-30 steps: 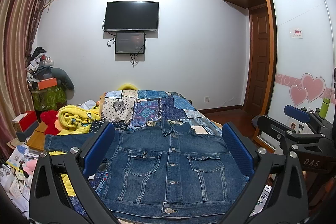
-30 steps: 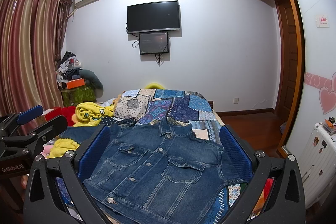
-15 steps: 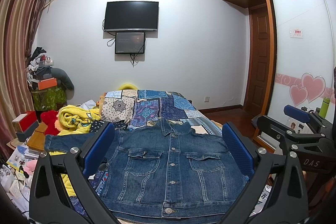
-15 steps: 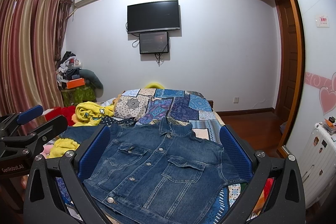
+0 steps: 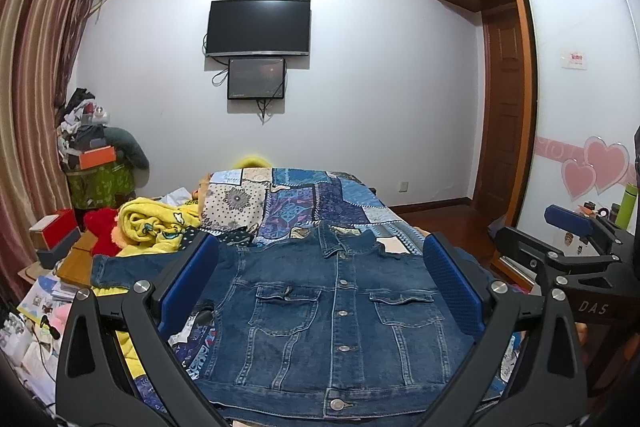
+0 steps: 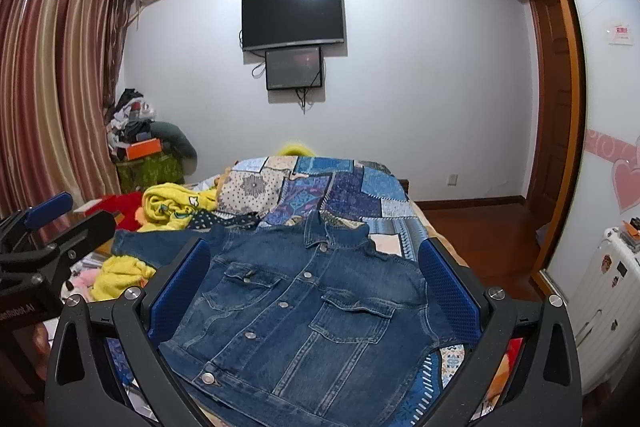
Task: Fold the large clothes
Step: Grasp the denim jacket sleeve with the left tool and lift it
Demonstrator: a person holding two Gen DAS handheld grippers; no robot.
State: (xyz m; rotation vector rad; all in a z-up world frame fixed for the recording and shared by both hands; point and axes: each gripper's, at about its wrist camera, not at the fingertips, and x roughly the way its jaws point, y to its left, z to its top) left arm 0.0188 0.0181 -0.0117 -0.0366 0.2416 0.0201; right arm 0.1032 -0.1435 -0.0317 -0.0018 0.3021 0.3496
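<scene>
A dark blue denim jacket (image 5: 340, 311) lies flat and buttoned, front up, collar toward the far wall, on the bed; the right wrist view shows the jacket (image 6: 304, 311) too. One sleeve (image 5: 124, 269) stretches out to the left; the other sleeve is hidden. My left gripper (image 5: 318, 267) hovers above the jacket's near hem, open, blue pads (image 5: 188, 283) wide apart with nothing between them. My right gripper (image 6: 314, 263) stands the same way, open and holding nothing. Each gripper appears at the edge of the other's view: right gripper (image 5: 540, 231), left gripper (image 6: 64, 217).
A patchwork quilt (image 5: 304, 199) covers the bed beyond the jacket. A yellow blanket (image 5: 156, 223) and a red plush toy (image 5: 102, 227) lie at the left. Boxes and papers crowd the left floor. A wardrobe door (image 5: 580, 107) and a white suitcase (image 6: 608, 287) stand at the right.
</scene>
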